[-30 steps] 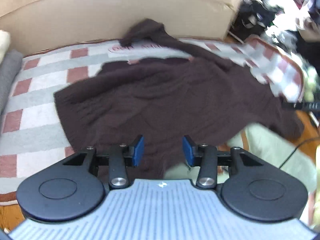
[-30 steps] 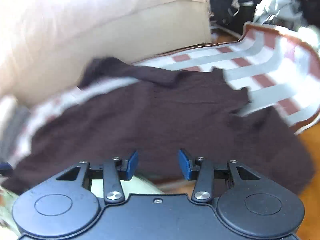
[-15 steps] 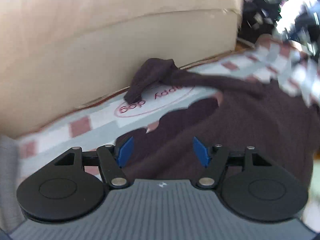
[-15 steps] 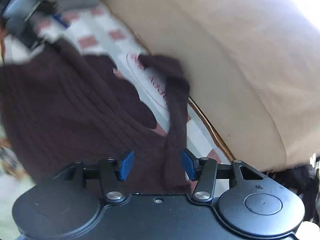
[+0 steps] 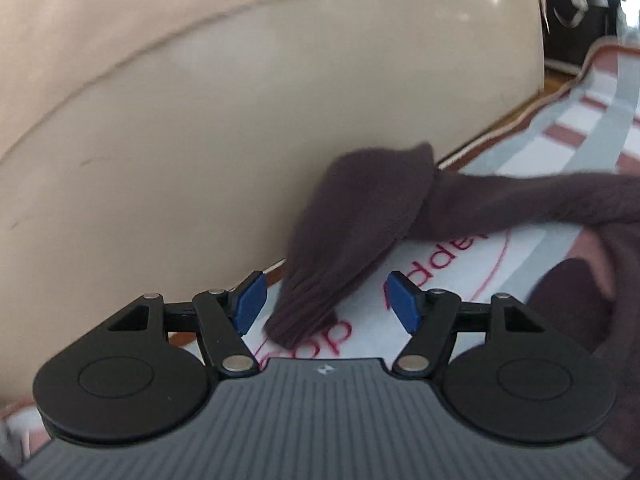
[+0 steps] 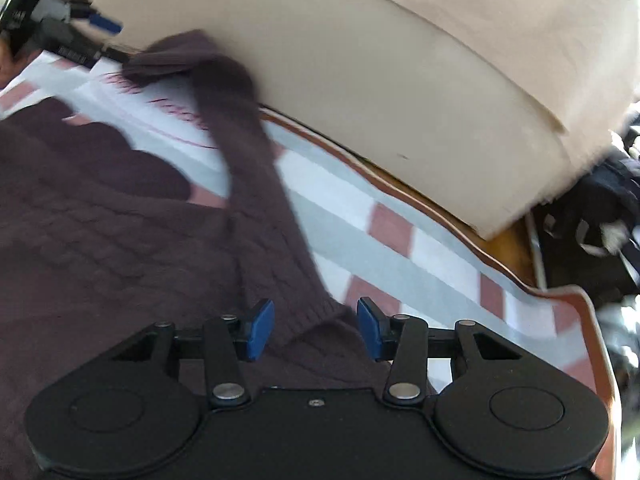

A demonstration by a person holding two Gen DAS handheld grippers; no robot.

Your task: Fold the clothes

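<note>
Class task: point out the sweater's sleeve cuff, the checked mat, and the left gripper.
sleeve cuff [image 5: 316, 312], left wrist view, ribbed end
checked mat [image 6: 392, 228], right wrist view, red square
left gripper [image 5: 326, 304], left wrist view, between its open jaws

- The left wrist view sits low and close behind the left claw [image 5: 326, 306], facing the beige sofa base [image 5: 200, 152], with the sleeve cuff [image 5: 340, 248] of the dark sweater right before it.
- The right wrist view rides behind the right claw [image 6: 316, 330], looking along the sleeve [image 6: 256, 168] toward that sofa base [image 6: 400, 92], slightly higher, it seems.
- Both share the sleeve, the checked rug [image 6: 400, 256] and the sofa; the left claw shows blurred at the right view's top left [image 6: 60, 36].
</note>
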